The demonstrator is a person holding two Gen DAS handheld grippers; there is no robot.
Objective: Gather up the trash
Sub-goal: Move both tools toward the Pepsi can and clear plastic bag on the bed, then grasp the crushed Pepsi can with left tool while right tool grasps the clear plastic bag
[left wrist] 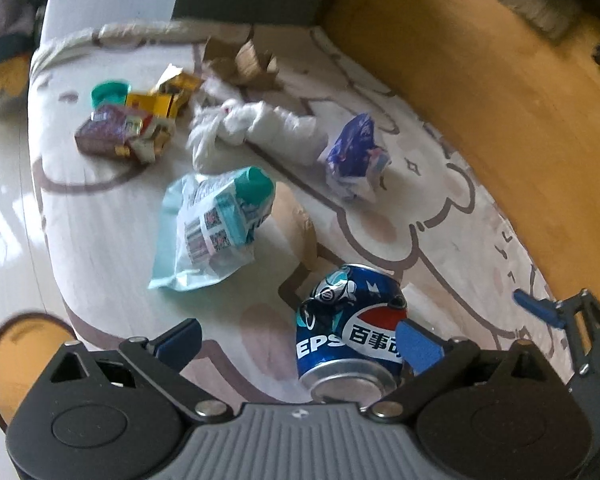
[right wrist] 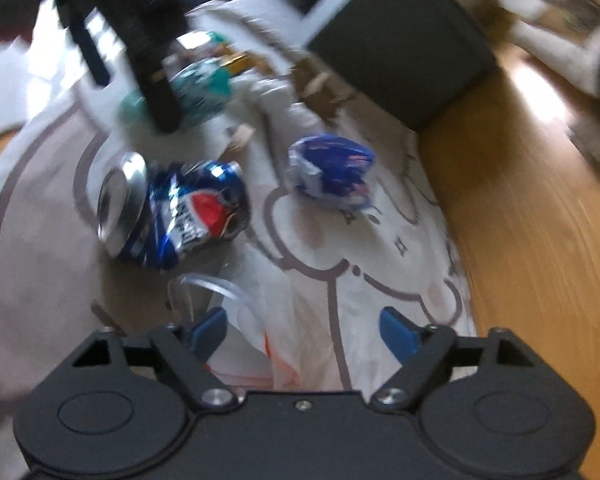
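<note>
**Both grippers wide over the trash on the rug**

Your left gripper (left wrist: 300,340) has its blue fingers spread far apart. The dented blue Pepsi can (left wrist: 350,328) lies on its side between them, right by the right-hand finger. I cannot tell if that finger touches the can. Nothing is squeezed.

Your right gripper (right wrist: 304,330) is also apart. A thin white plastic bag with orange print (right wrist: 276,320) lies between and under its fingers, but the pads are not pressing on it. The picture is blurry here.

All the trash sits on a pale rug with brown cartoon lines (left wrist: 100,216). Past the can you see a light green packet with a teal cap (left wrist: 216,224). Farther back there is a crumpled blue and white wrapper (left wrist: 356,156), a bunch of white tissue (left wrist: 252,128), a purple box with yellow boxes beside it (left wrist: 112,132), a small green tub (left wrist: 110,94), and torn brown cardboard (left wrist: 244,60). A wooden floor (left wrist: 500,100) runs along the rug's edge.
</note>
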